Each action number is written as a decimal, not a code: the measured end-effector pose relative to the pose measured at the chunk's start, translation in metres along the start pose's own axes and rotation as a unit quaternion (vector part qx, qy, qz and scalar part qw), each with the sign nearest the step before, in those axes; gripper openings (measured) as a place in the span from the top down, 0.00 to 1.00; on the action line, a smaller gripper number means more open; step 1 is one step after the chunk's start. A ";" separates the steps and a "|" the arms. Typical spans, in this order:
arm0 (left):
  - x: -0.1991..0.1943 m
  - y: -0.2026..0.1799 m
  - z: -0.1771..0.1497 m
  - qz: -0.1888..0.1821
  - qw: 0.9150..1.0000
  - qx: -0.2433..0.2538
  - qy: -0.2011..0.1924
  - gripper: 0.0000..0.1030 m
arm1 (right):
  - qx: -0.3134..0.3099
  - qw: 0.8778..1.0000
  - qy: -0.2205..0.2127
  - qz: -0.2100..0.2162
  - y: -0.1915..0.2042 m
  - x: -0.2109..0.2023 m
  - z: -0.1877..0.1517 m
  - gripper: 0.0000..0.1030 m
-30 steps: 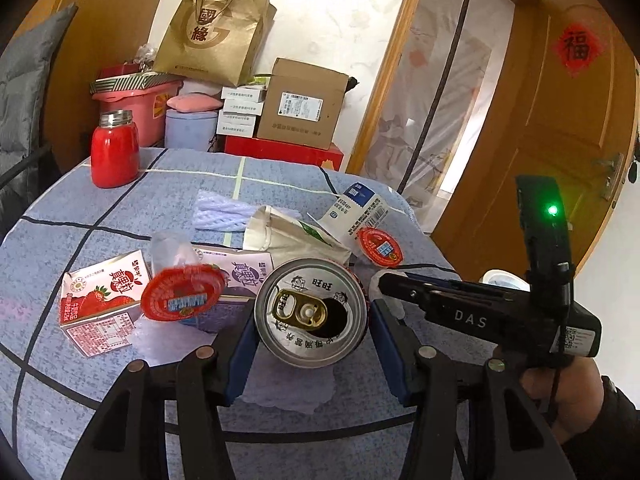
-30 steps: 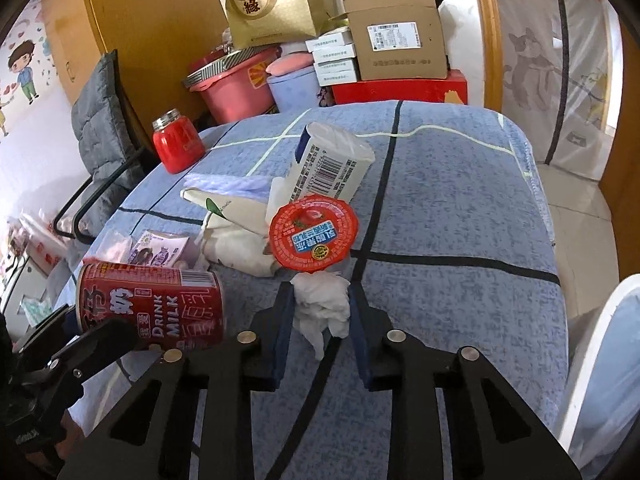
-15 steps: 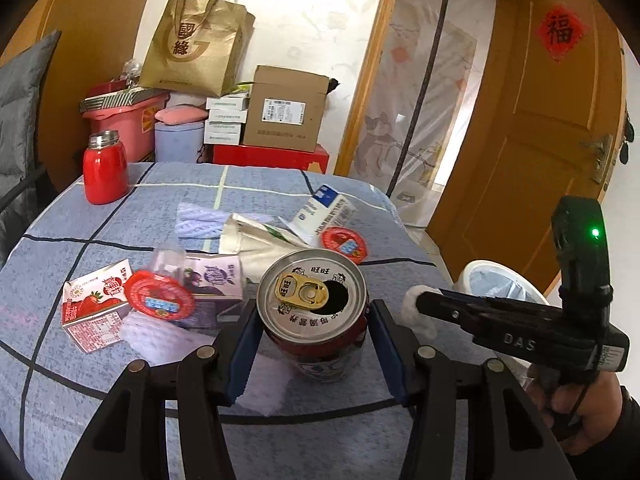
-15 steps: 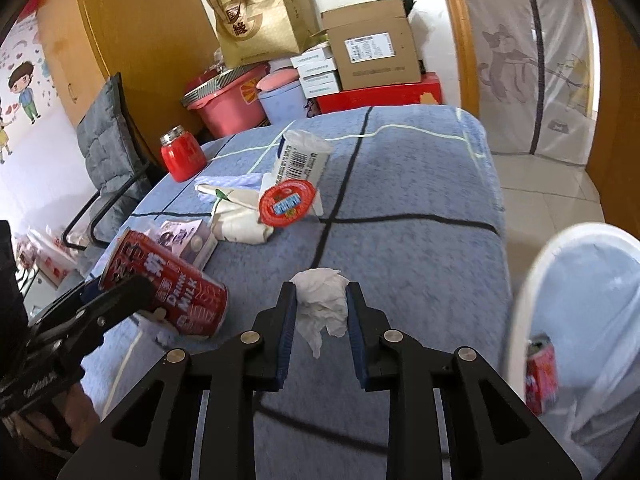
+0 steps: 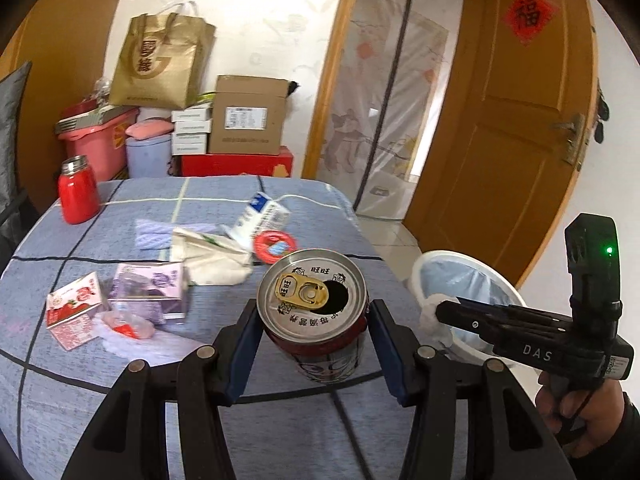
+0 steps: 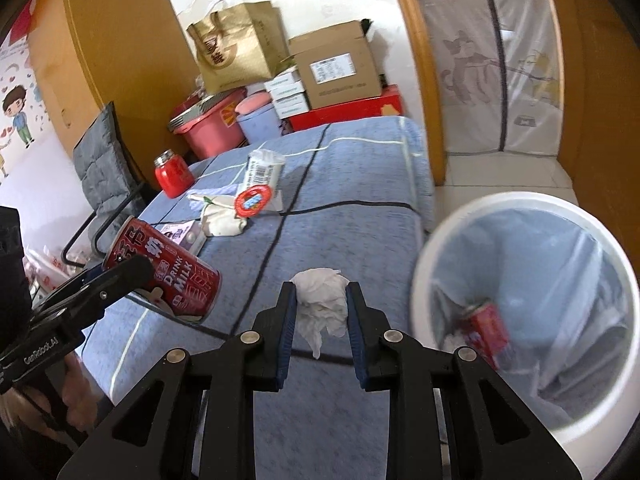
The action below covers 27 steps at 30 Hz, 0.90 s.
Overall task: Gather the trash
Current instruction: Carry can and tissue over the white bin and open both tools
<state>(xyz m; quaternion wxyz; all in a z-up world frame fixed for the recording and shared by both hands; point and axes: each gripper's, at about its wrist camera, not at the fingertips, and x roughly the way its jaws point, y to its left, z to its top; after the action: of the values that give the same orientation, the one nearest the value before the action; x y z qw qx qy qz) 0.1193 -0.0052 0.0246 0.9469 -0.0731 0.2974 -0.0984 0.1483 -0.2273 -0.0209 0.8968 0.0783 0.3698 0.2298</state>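
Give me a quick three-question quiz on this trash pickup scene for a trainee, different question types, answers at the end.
1. True or false: the left gripper holds a can with its tab already opened.
2. What is pinched between the right gripper's fingers? A) carton B) tissue C) lid
3. Fill in: the bin already contains a red ____.

Key: 1 true. 2 B, the crumpled tissue. 3 can; a second can lies inside the lined bin.
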 end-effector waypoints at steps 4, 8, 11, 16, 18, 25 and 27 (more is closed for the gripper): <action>0.005 -0.020 0.000 -0.018 1.000 0.012 0.007 0.48 | 0.015 1.000 -0.007 -0.016 -0.018 -0.018 -0.007 0.75; 0.012 -0.039 0.001 -0.037 0.999 0.023 0.016 0.48 | 0.031 0.999 -0.014 -0.034 -0.037 -0.034 -0.013 0.75; 0.018 -0.055 0.003 -0.050 0.998 0.036 0.021 0.48 | 0.043 0.998 -0.018 -0.046 -0.051 -0.045 -0.017 0.75; 0.028 -0.078 0.007 -0.068 0.996 0.054 0.025 0.48 | 0.061 0.996 -0.023 -0.065 -0.074 -0.057 -0.022 0.75; 0.033 -0.088 0.008 -0.075 0.995 0.062 0.025 0.48 | 0.069 0.995 -0.025 -0.071 -0.083 -0.061 -0.023 0.75; 0.052 -0.120 0.013 -0.097 0.991 0.084 0.032 0.48 | 0.090 0.991 -0.027 -0.090 -0.107 -0.067 -0.026 0.75; 0.056 -0.128 0.013 -0.102 0.990 0.089 0.035 0.48 | 0.093 0.991 -0.026 -0.093 -0.111 -0.068 -0.027 0.75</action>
<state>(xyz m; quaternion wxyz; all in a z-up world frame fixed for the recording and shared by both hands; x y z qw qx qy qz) 0.1536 -0.1409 0.0291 0.9237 -0.0156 0.3111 -0.2232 0.1266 -0.3580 -0.0321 0.9125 0.1324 0.3717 0.1079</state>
